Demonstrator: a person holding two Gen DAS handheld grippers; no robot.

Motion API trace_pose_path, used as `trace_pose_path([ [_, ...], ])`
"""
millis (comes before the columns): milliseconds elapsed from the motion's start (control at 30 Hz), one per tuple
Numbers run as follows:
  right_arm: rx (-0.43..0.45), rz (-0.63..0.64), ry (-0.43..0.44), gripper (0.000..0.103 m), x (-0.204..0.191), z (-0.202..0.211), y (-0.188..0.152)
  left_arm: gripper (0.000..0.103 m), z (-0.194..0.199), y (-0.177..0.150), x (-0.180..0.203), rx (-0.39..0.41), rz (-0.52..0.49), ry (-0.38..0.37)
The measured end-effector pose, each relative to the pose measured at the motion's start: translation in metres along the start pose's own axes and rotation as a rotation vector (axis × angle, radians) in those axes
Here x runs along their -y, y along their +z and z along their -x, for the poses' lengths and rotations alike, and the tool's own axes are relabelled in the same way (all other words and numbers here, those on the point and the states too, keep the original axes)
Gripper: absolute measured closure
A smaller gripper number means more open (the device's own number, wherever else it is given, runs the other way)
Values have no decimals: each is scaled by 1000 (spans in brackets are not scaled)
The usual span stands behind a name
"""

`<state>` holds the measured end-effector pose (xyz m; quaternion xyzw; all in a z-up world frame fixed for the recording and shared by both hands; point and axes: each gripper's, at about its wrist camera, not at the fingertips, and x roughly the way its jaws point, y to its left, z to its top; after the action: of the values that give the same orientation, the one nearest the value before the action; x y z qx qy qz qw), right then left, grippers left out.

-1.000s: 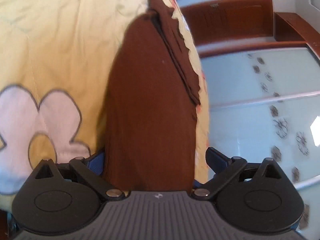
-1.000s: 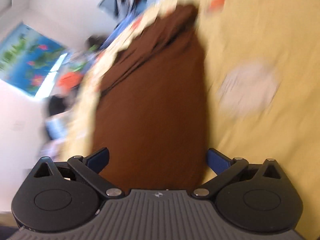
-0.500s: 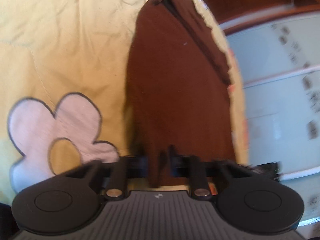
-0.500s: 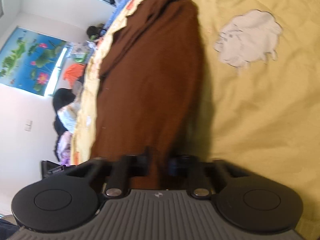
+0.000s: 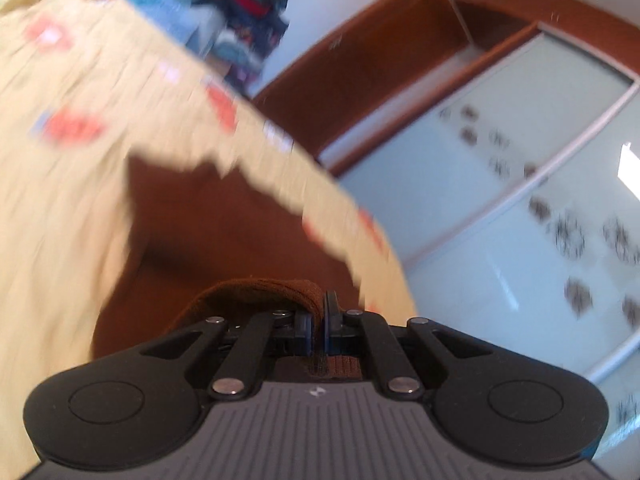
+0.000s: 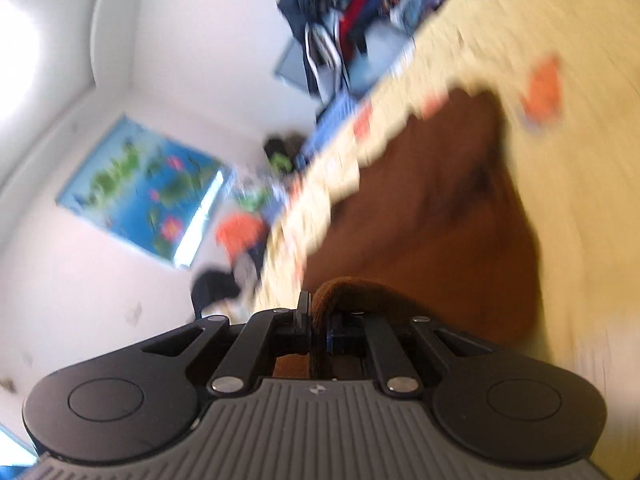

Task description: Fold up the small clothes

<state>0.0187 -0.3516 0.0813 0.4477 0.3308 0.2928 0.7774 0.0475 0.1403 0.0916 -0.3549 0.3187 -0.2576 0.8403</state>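
My left claw (image 5: 318, 322) was pinched on the near hem of the dark brown knitted garment (image 5: 224, 236), its blue pads pressed together with a fold of the cloth standing up between them. My right claw (image 6: 318, 328) did the same at the other near corner, a thick roll of the brown garment (image 6: 440, 208) caught in its closed jaws. The rest of the garment lay ahead of both claws on the pale yellow quilted bedspread (image 5: 52, 168), close to the bedspread's patterned edge, with the far end lying flat on the cover and the near end raised off it in my grips.

I judged the fold only just begun: both near corners were gripped and raised, but the near end had not yet been carried over and laid on the far end. What remained was to bring the two corners forward together, set them down in line with the far edge, let go, and then make any further fold needed. Both views were smeared, so I could not tell how smooth the cloth lay.
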Motion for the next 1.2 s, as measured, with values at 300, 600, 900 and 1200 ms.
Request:
trace_pose_path([
  [300,89,-176,-114,90,85,-121,144,98,-155,116,-39,37,-42,237],
  [600,238,-179,-117,13,106,-162,161,38,-149,121,-86,195,109,338],
  [900,249,-58,-239,6,88,-43,59,9,-16,-9,-72,281,134,338],
  [1200,175,-22,-282,1,71,-50,13,8,-37,-52,-83,308,229,341],
])
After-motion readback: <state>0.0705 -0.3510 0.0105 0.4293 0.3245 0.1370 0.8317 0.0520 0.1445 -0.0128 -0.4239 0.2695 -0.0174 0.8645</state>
